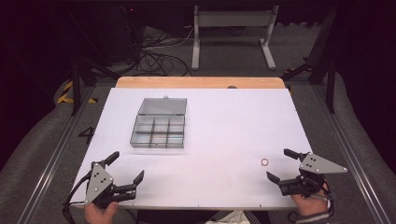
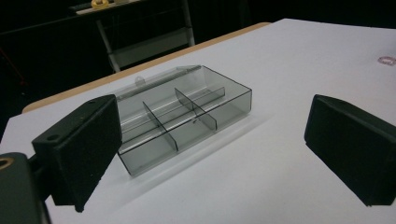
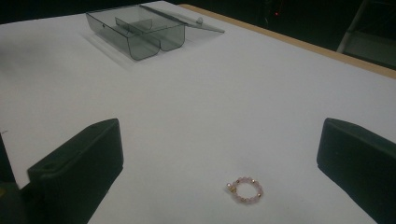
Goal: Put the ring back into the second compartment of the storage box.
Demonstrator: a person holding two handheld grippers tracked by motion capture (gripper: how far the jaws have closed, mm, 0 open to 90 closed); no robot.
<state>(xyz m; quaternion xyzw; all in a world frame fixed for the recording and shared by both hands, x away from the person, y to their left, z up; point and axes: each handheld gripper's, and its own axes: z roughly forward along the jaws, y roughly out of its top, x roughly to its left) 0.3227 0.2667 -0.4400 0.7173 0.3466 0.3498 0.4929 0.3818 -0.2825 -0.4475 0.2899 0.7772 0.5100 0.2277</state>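
A clear grey compartment box [image 1: 158,130] lies open on the white table [image 1: 224,121], left of centre, its lid folded back flat behind it. The same box [image 2: 180,116] sits ahead of my left gripper [image 2: 215,149], and the box [image 3: 140,30] appears far off in the right gripper view. A small pink beaded ring [image 1: 265,162] lies near the front right. My left gripper [image 1: 125,168] stands open at the front left corner, holding nothing. My right gripper [image 1: 282,164] is open at the front right, the ring [image 3: 244,190] lying on the table just ahead, between its jaws and untouched.
A strip of bare wood [image 1: 201,82] edges the table's far side. Beyond it are a white metal stand [image 1: 232,32] and loose cables [image 1: 159,56] on the floor. Metal rails [image 1: 56,154] run along both sides of the table.
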